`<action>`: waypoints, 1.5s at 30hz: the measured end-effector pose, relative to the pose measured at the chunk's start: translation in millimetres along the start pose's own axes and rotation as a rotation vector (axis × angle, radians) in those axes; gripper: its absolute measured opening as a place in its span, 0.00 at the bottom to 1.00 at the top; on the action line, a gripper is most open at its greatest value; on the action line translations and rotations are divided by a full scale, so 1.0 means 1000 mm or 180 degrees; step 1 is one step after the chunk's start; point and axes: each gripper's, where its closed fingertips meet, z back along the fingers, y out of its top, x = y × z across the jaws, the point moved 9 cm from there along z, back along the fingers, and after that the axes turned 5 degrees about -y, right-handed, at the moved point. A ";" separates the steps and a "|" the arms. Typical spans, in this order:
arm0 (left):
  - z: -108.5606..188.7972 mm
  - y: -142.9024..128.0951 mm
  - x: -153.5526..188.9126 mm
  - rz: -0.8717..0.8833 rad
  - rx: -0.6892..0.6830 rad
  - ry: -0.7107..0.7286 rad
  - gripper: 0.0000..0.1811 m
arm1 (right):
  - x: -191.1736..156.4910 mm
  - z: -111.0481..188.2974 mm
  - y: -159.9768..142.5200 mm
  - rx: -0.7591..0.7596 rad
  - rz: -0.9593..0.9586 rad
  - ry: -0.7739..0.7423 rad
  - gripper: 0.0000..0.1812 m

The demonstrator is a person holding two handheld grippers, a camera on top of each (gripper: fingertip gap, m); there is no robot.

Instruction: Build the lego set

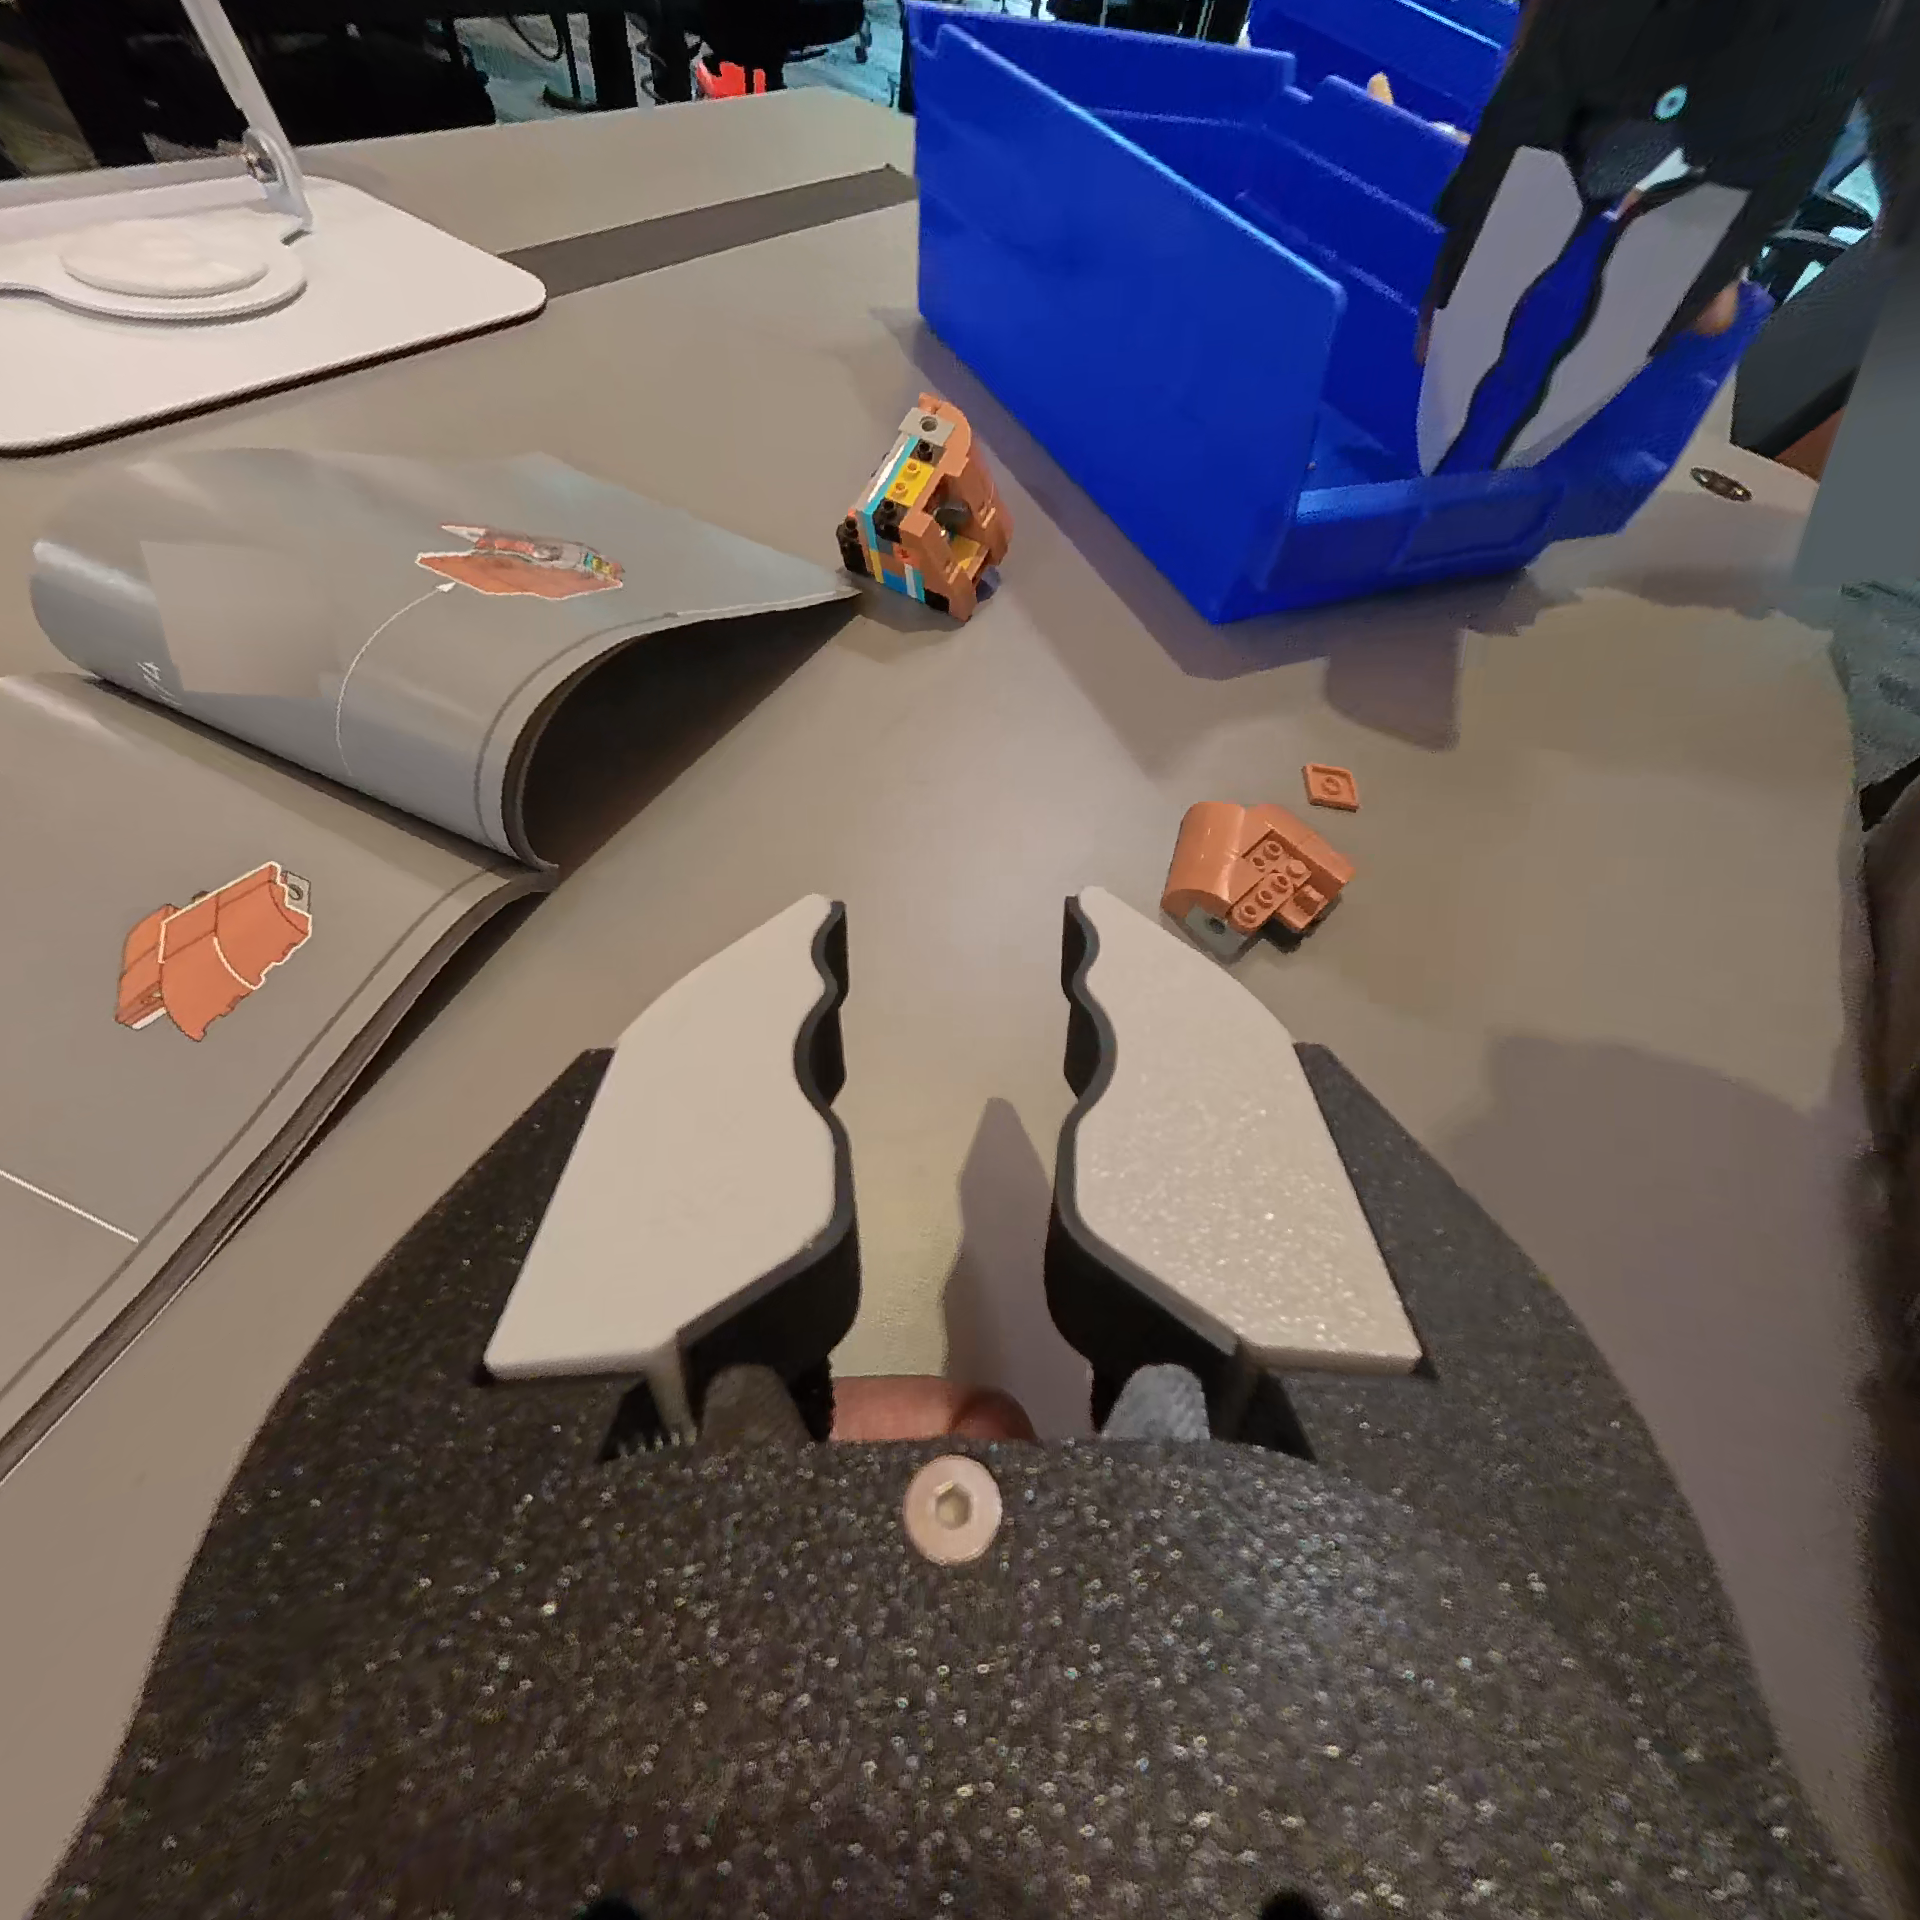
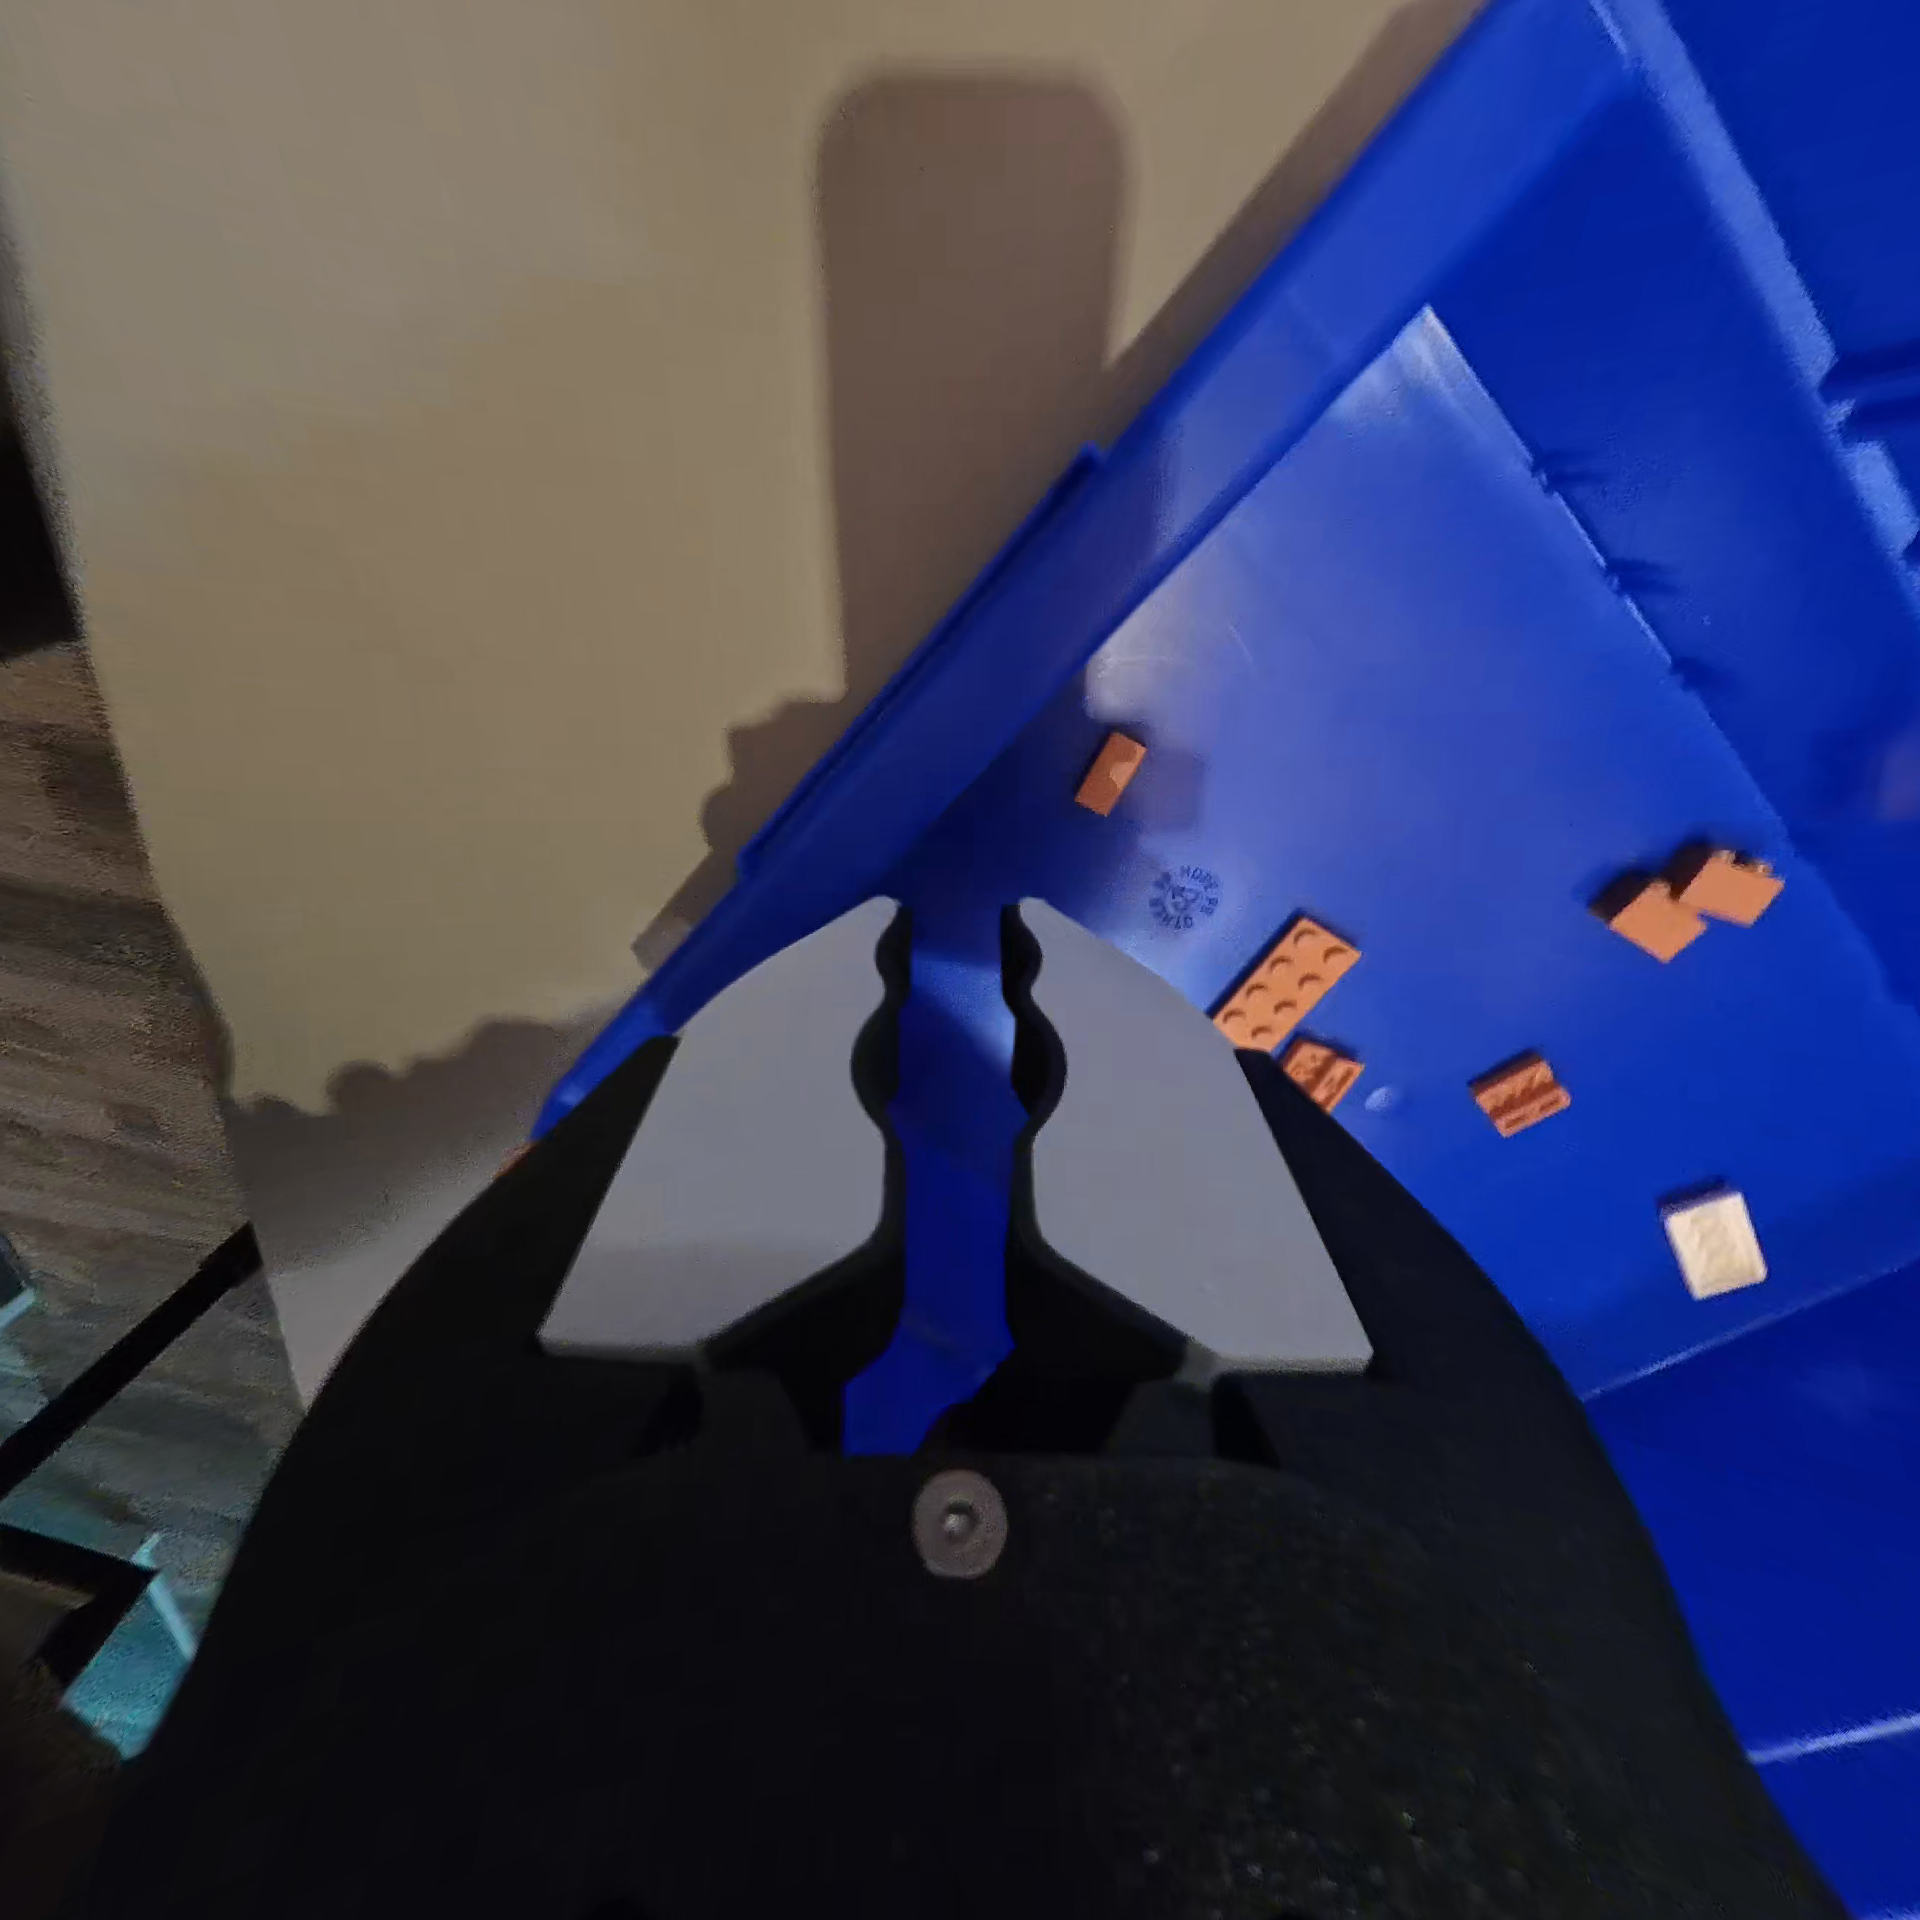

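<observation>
My left gripper (image 1: 954,914) is open and empty, low over the grey table. A small brown sub-build (image 1: 1252,873) lies just right of its tips, with a flat brown tile (image 1: 1331,785) beyond it. A larger brown and multicoloured build (image 1: 925,511) lies farther off by the booklet's corner. My right gripper (image 2: 956,914) is open and empty over the near wall of a blue bin (image 2: 1455,644). It also shows in the left wrist view (image 1: 1558,343), above the blue bin (image 1: 1143,312). Several loose brown pieces, among them a studded plate (image 2: 1286,985), and a white piece (image 2: 1712,1243) lie on the bin floor.
An open instruction booklet (image 1: 312,727) covers the table's left side. A white stand base (image 1: 239,301) sits at the far left. More blue bins (image 1: 1382,62) stand behind the first. The table edge and floor (image 2: 94,935) show left in the right wrist view. There is about 30 cm between the tips of the two grippers. The flat brown tile (image 1: 1331,785) is about 15 cm from both grippers' fingertips.
</observation>
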 end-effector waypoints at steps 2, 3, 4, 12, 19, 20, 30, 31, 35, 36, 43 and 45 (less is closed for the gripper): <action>-0.001 0.001 -0.003 0.0055 0.0030 -0.0004 0.22 | 0.006 0.002 -0.001 0.0050 0.0070 -0.0075 0.12; -0.001 0.002 -0.004 0.0062 0.0072 -0.0007 0.22 | 0.011 0.003 -0.004 0.0062 0.0094 -0.0129 0.13; 0.000 0.003 -0.005 0.0058 0.0112 -0.0007 0.22 | 0.016 0.003 -0.007 0.0107 0.0117 -0.0153 0.14; 0.002 0.006 -0.016 0.0288 0.0283 0.0008 0.22 | 0.031 -0.012 0.001 0.0419 0.0220 0.0009 0.18; 0.000 0.006 -0.021 0.0425 0.0271 0.0060 0.21 | 0.028 -0.032 0.007 0.0273 0.0132 -0.0210 0.20; 0.000 0.006 -0.021 0.0419 0.0276 0.0069 0.21 | 0.027 -0.033 0.008 0.0288 0.0126 -0.0242 0.19; 0.000 0.006 -0.019 0.0344 0.0258 0.0110 0.21 | 0.017 -0.033 0.008 0.0308 -0.0026 -0.0178 0.05; 0.000 0.005 -0.018 0.0328 0.0251 0.0112 0.21 | 0.017 -0.033 0.008 0.0294 -0.0030 -0.0175 0.04; 0.003 0.004 -0.014 0.0264 0.0237 0.0122 0.21 | 0.020 -0.032 0.008 0.0191 -0.0069 -0.0301 0.04; 0.004 0.004 -0.014 0.0259 0.0239 0.0123 0.21 | 0.021 -0.030 0.008 0.0163 -0.0086 -0.0360 0.04; 0.013 0.005 -0.008 0.0202 0.0249 0.0141 0.21 | 0.022 0.033 0.014 0.0510 -0.0408 -0.1034 0.04; 0.015 0.003 -0.005 0.0165 0.0218 0.0167 0.21 | 0.012 0.051 0.027 0.0751 -0.0452 -0.1142 0.04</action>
